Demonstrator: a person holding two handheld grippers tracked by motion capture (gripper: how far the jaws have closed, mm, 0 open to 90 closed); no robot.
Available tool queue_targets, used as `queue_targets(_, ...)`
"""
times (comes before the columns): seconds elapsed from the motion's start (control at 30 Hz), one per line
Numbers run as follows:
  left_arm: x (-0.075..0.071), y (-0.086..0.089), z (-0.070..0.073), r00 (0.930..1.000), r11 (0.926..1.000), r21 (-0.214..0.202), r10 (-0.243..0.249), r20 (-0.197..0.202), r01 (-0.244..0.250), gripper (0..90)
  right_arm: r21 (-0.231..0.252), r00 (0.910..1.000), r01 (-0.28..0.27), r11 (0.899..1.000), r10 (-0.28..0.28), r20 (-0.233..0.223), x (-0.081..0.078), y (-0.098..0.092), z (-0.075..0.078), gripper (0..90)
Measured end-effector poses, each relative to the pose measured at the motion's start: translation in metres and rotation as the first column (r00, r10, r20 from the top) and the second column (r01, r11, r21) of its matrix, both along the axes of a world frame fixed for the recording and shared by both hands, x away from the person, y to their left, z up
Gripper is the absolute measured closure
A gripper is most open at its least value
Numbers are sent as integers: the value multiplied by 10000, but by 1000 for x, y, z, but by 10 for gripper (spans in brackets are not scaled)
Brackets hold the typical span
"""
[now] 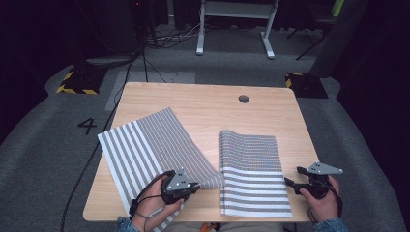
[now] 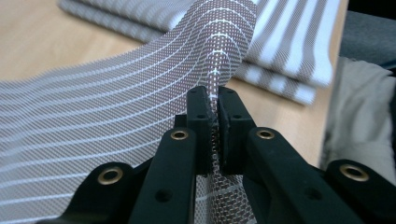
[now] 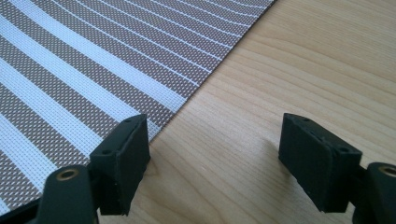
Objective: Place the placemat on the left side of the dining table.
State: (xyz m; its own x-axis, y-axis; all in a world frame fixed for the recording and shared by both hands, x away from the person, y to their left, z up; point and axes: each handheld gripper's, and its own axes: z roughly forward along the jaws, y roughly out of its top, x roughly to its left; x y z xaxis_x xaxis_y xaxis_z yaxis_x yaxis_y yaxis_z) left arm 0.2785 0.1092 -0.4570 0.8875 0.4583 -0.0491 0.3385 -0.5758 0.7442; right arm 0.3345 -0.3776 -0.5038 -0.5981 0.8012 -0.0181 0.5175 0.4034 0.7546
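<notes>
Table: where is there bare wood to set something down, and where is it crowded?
Bare wood on the table runs along the far edge around the hole, and down the right edge beside the right gripper. A smaller patch lies at the near left corner. The mat crowds the middle and near edge, pinched by the left gripper.

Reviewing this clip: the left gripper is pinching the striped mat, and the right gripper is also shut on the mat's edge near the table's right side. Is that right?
Not quite. The left gripper is indeed clamped on the striped mat, but the right gripper is open, its jaws spread wide over bare table just beside the mat's edge, holding nothing. The right gripper view shows this.
</notes>
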Motion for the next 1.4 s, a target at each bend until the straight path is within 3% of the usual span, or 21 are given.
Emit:
queue_targets(0.13,-7,-2,-11,9983,9999,52,-111,-565,114,775,4,10000,-3,10000,3,-1,0,0,0,247)
queue_targets(0.17,-9,-3,-14,9956,9999,-149,-44,-941,30,751,3,10000,1,10000,-1,-3,0,0,0,246)
queue_targets(0.2,-10,-4,-16,9937,9997,-247,45,-1118,-73,667,4,10000,0,10000,0,0,0,0,0,247)
queue_targets(0.27,-14,-4,-19,9943,9988,-382,261,-1030,-301,484,-8,10000,-5,10000,5,0,0,0,0,246)
queue_targets(0.33,-21,-2,-19,9922,9980,-184,583,-1104,-607,373,14,10000,3,10000,-3,-1,0,0,0,246)
queue_targets(0.43,-31,2,-20,9883,9931,-20,1162,-991,-1170,341,46,10000,34,10000,-34,-64,0,0,1,246)
queue_targets(0.53,-40,11,-20,9771,9797,268,2003,-716,-1989,340,62,10000,39,10000,-39,-68,0,0,0,246)
queue_targets(0.6,-45,18,-20,9657,9682,307,2499,-703,-2483,349,26,10000,27,10000,-26,-52,0,0,0,246)
queue_targets(0.8,-53,44,-24,9228,9248,177,3804,-613,-3801,340,70,9999,62,10000,-61,-80,0,0,0,246)
queue_targets(0.93,-59,60,-24,8824,8834,428,4683,-463,-4666,336,55,10000,34,10000,-34,-73,0,0,1,245)
queue_targets(1.0,-62,68,-26,8571,8578,536,5134,-418,-5112,333,-1,10000,5,10000,-5,-11,0,0,0,245)
queue_targets(1.07,-64,73,-27,8409,8418,615,5391,-476,-5362,331,-23,10000,-21,10000,21,-32,-1,0,0,245)
queue_targets(1.1,-66,76,-28,8267,8276,648,5607,-476,-5576,331,-16,10000,-19,10000,19,-35,-1,1,0,245)
queue_targets(1.13,-67,79,-28,8243,8254,672,5638,-513,-5605,331,-6,10000,-14,10000,14,-58,-1,1,0,245)
queue_targets(1.17,-69,81,-30,8102,8113,687,5841,-490,-5806,332,-9,10000,-2,10000,2,-54,-1,1,0,245)
queue_targets(1.23,-71,86,-32,7939,7942,827,6064,-446,-6020,331,64,10000,27,10000,-26,-80,-2,1,1,244)
queue_targets(1.4,-71,92,-37,7624,7616,1067,6457,-416,-6392,307,110,10000,-15,9999,16,-65,-3,2,0,244)
